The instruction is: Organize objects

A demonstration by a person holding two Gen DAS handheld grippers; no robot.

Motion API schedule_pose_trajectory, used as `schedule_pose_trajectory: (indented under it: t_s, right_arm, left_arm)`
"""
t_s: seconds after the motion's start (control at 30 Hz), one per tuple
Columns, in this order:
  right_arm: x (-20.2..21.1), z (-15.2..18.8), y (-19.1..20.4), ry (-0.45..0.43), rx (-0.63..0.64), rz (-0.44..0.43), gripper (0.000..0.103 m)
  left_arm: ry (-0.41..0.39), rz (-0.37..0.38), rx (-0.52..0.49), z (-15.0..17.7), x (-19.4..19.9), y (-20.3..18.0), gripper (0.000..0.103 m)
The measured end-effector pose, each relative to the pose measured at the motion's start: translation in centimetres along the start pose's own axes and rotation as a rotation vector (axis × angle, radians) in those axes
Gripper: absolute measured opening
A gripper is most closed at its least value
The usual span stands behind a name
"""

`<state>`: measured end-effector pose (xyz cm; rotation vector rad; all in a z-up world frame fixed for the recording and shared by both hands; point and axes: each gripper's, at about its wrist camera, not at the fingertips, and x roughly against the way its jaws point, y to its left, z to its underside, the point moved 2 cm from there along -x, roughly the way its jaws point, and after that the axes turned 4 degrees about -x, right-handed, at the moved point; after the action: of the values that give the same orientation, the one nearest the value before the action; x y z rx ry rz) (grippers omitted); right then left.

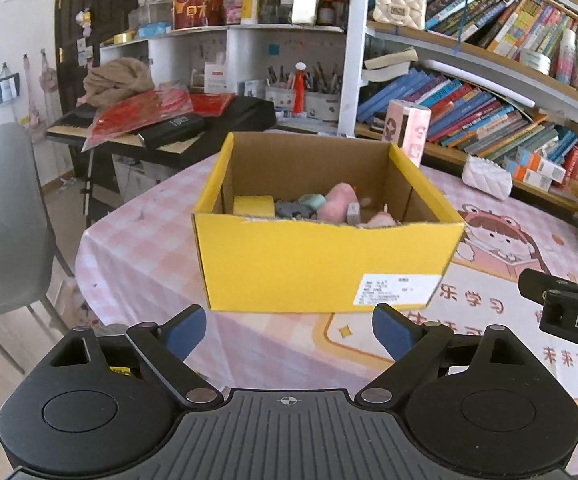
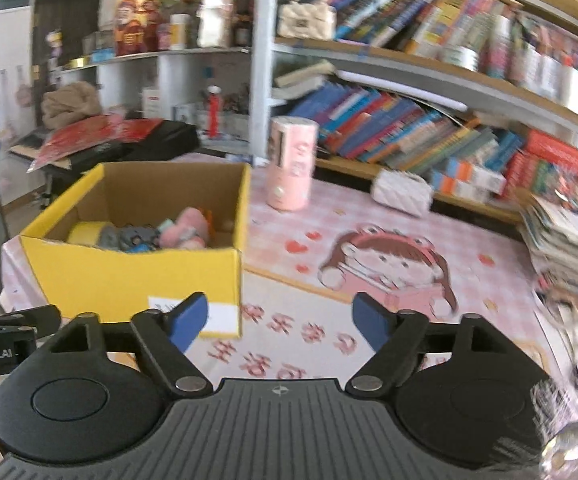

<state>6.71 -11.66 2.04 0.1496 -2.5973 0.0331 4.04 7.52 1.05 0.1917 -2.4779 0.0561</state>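
A yellow cardboard box point(image 1: 321, 264) stands open on the pink table; it also shows in the right wrist view point(image 2: 129, 280). Inside lie a yellow tape roll point(image 1: 253, 205), a grey toy point(image 1: 293, 210), a pink plush point(image 1: 339, 200) and other small items. My left gripper point(image 1: 289, 330) is open and empty, just short of the box's front wall. My right gripper point(image 2: 281, 320) is open and empty, over the tablecloth to the right of the box. The right gripper's finger shows at the right edge of the left wrist view point(image 1: 569, 300).
A pink cylinder box point(image 2: 291, 164) and a white quilted pouch point(image 2: 401, 192) stand behind on the table. Bookshelves point(image 2: 449, 128) line the back. A stack of papers point(image 2: 569, 236) lies at the right edge. A grey chair point(image 1: 1, 216) stands left of the table.
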Motion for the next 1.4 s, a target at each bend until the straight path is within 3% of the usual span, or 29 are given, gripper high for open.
schedule_pose_trajectory:
  t_s: [0.27,0.93,1.4]
  right_arm:
    - [1.4,2.3,-0.8,0.008,-0.032,0.103,0.103]
    - [4.2,5.9,-4.5,0.09,-0.149,0.266,0.103]
    - [4.8,6.5,-5.8,0.113,-0.162,0.293,0.103]
  left_arm:
    - [0.001,0.037,-0.061,1.0,0.8,-1.5,0.097]
    - [0.037,0.131,-0.215,2.9,0.9,-5.9,0.098]
    - [0.054,0.154,-0.263,3.4,0.9,-8.4,0.098]
